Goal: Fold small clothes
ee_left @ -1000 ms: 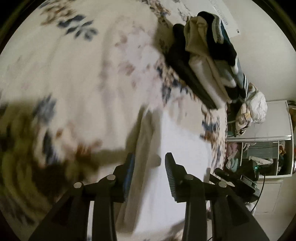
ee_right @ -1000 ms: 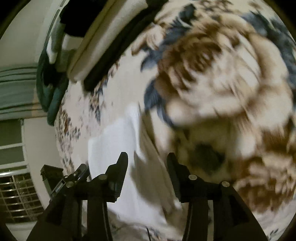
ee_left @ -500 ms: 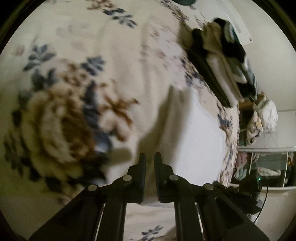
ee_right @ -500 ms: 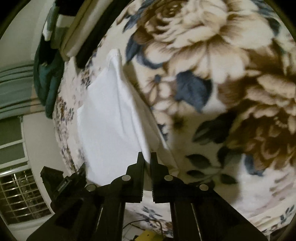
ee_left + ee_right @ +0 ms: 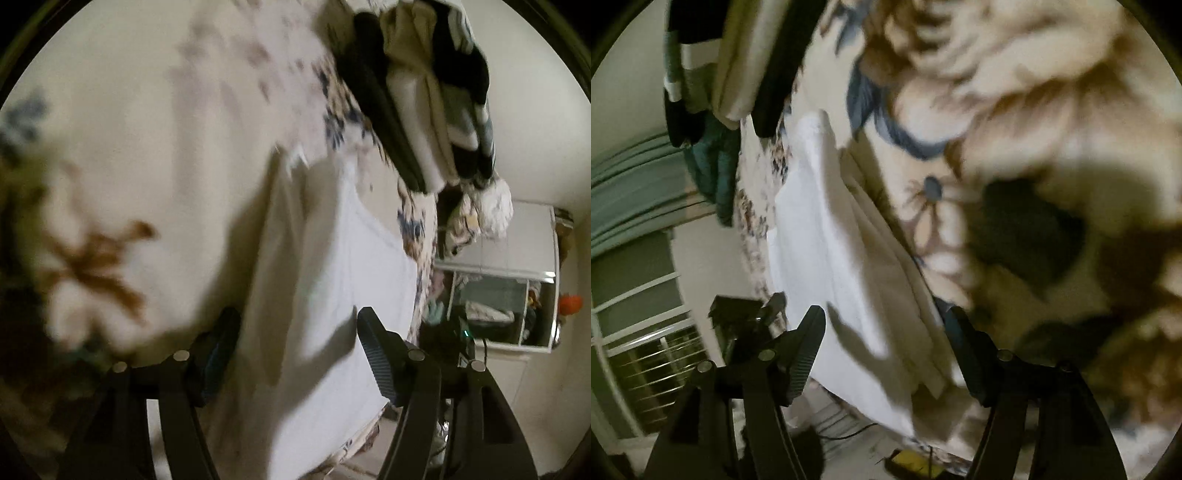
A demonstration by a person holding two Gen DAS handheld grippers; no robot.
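Note:
A small white garment [image 5: 332,288] lies folded lengthwise on a floral blanket [image 5: 147,147], its long folded edge toward the bed's middle. My left gripper [image 5: 295,343] is open, its jaws wide apart just above the garment's near end. In the right wrist view the same white garment [image 5: 842,258] lies on the blanket [image 5: 1015,129], and my right gripper [image 5: 886,343] is open above its near end. Neither gripper holds anything. Both views are blurred by motion.
A stack of folded clothes [image 5: 424,92] in black, cream and green sits at the far end of the bed, also in the right wrist view [image 5: 738,62]. A white cabinet [image 5: 498,277] stands past the bed's edge. A window with bars [image 5: 646,332] is at the left.
Both grippers were shut on the garment's edge half a second ago; both have since opened and let it go. The lifted fold now lies flat on the garment.

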